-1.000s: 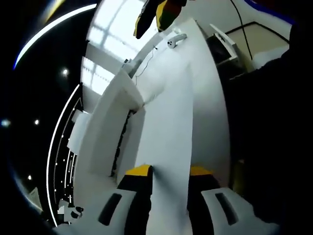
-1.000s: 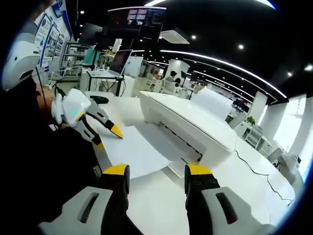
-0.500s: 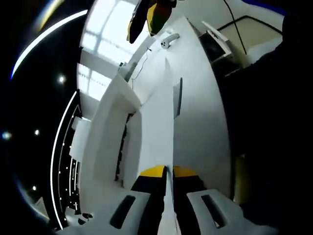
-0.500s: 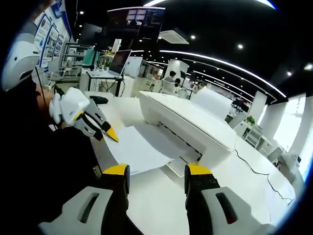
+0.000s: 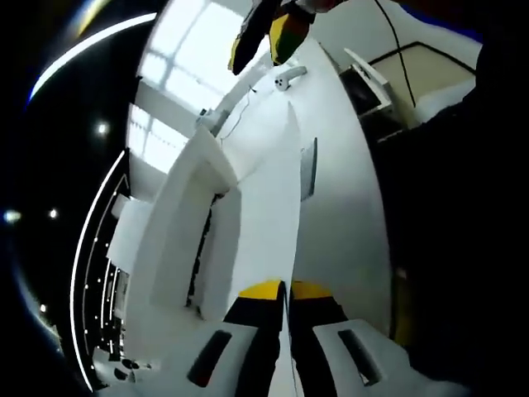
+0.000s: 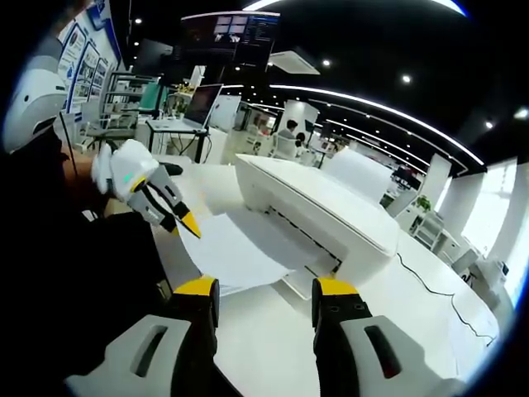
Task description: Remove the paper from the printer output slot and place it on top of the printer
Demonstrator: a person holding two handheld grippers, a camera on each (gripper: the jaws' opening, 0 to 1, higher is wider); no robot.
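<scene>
A white sheet of paper (image 6: 235,252) sticks out of the output slot (image 6: 307,241) at the front of the white printer (image 6: 318,207). My left gripper (image 6: 188,223) is shut on the sheet's near corner and holds that edge slightly off the table. In the left gripper view the paper (image 5: 285,190) runs edge-on up from the closed yellow-tipped jaws of the left gripper (image 5: 287,289), with the printer (image 5: 178,223) to its left. My right gripper (image 6: 264,299) is open and holds nothing, just short of the paper's edge. In the left gripper view the right gripper (image 5: 269,33) hangs at the top.
A black cable (image 6: 430,281) trails over the white table (image 6: 388,339) right of the printer. A small white device (image 5: 287,73) and a grey box (image 5: 374,81) lie on the table. A laptop (image 6: 202,103) stands on a far desk. A person's dark sleeve (image 6: 74,273) is at left.
The left jaws, open around the paper's edge one second ago, have shut on it. The left gripper has since risen slightly with the corner of the sheet. The right gripper has not moved.
</scene>
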